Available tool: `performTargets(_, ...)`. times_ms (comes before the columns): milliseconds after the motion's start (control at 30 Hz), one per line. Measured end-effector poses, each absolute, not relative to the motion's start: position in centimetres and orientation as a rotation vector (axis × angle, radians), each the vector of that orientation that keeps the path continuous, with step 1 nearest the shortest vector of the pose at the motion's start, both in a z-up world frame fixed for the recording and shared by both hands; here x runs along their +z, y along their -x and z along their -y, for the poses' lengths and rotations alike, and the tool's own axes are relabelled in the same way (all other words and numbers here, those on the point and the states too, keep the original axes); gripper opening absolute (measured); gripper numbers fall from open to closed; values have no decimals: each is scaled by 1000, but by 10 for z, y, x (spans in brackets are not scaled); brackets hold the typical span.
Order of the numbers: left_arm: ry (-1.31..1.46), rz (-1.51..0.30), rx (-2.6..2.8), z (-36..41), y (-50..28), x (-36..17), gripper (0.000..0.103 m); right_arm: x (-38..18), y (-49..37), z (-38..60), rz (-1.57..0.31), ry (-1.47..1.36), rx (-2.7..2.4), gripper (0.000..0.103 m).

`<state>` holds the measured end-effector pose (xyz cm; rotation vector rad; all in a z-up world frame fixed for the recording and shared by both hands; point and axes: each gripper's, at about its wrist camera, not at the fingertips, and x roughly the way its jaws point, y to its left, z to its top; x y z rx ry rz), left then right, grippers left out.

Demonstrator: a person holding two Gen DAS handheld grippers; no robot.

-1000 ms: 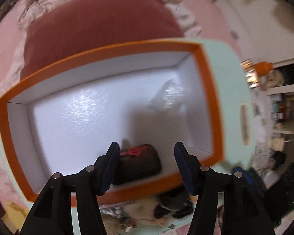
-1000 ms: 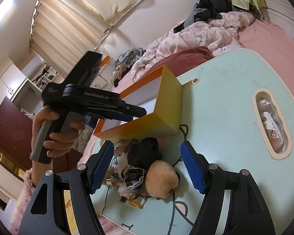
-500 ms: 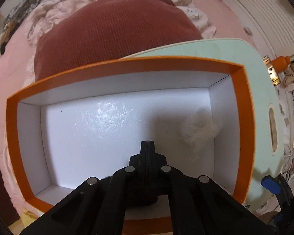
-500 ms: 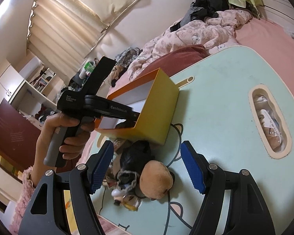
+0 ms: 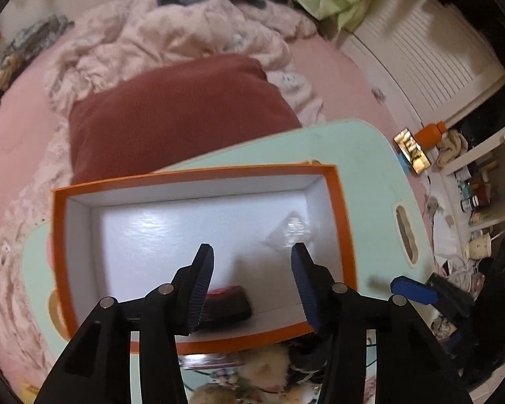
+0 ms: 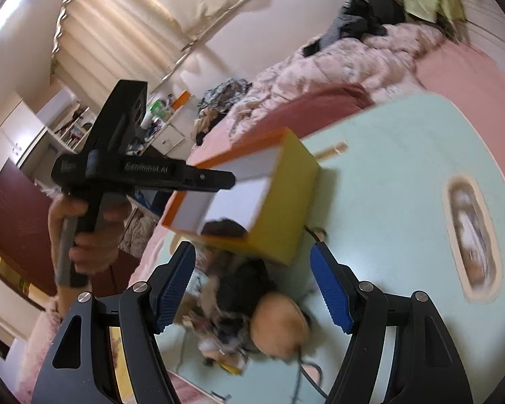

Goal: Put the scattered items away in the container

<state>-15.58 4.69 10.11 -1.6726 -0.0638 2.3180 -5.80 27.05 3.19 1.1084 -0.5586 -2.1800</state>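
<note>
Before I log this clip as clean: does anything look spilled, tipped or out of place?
Nothing is spilled or tipped. The orange box sits upright, holding a dark item and a clear wrapper. A jumble of small items remains outside it on the mint table; the view is too blurred to spot damage.
</note>
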Motion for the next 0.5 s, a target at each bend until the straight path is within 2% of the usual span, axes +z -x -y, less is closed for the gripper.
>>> performTargets(133, 1624, 155, 2329, -18, 150, 102, 47, 46, 76, -228, 443, -1150, -1996, 71)
performTargets(233, 1599, 133, 2404, 3, 150, 101, 47, 36, 97, -202, 379, -1262, -1896, 71)
performTargets(500, 1566, 222, 2398, 40, 164, 88, 49, 35, 162, -195, 234, -1460, -1960, 71)
